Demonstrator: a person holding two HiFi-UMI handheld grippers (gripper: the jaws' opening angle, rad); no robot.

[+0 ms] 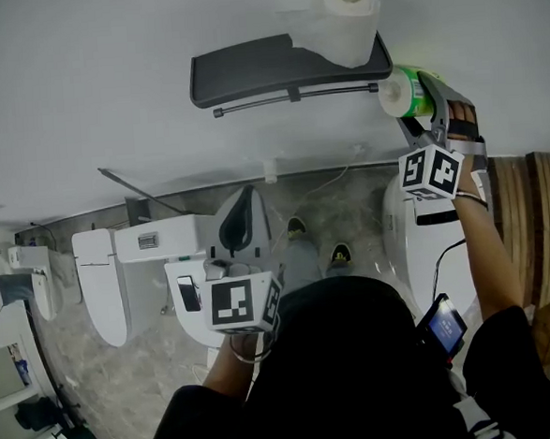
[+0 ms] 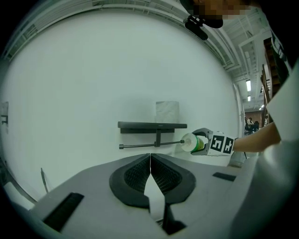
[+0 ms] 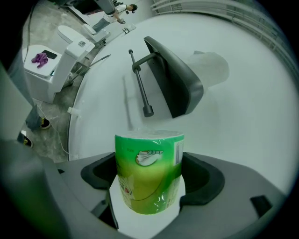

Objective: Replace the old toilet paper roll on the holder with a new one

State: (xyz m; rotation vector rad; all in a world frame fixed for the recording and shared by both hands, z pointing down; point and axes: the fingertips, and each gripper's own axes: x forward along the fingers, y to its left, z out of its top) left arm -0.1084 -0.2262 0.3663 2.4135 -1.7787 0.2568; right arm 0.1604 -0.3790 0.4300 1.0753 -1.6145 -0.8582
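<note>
Closest to you, your left gripper [image 1: 242, 221] hangs low in front of your body with its jaws pressed together on nothing; in the left gripper view [image 2: 150, 158] the two dark pads meet along a thin seam, pointing at the white wall [image 2: 84, 84].

Your right gripper [image 1: 423, 89] reaches up toward the wall and pinches the green-wrapped roll [image 1: 401, 93] across its sides. The right gripper view [image 3: 149, 179] shows the roll [image 3: 148, 175] upright between the jaws, its glossy green wrapper intact and its flat end facing the wall.

On that wall sits the holder: a dark shelf [image 1: 273, 64] with a thin bar [image 1: 295, 96] just under it. The bar carries nothing. Your green-wrapped roll [image 2: 192, 142] is just beside the bar's free end [image 2: 181, 141], at the shelf's right corner; you cannot tell whether they touch. From the right gripper view the bar [image 3: 140, 86] runs away from the roll beside the shelf [image 3: 177, 81].

A white roll [image 1: 341, 22] stands on top of the shelf toward its right end, seen also in the left gripper view [image 2: 167, 112] and, paler, in the right gripper view [image 3: 210, 70].
</note>
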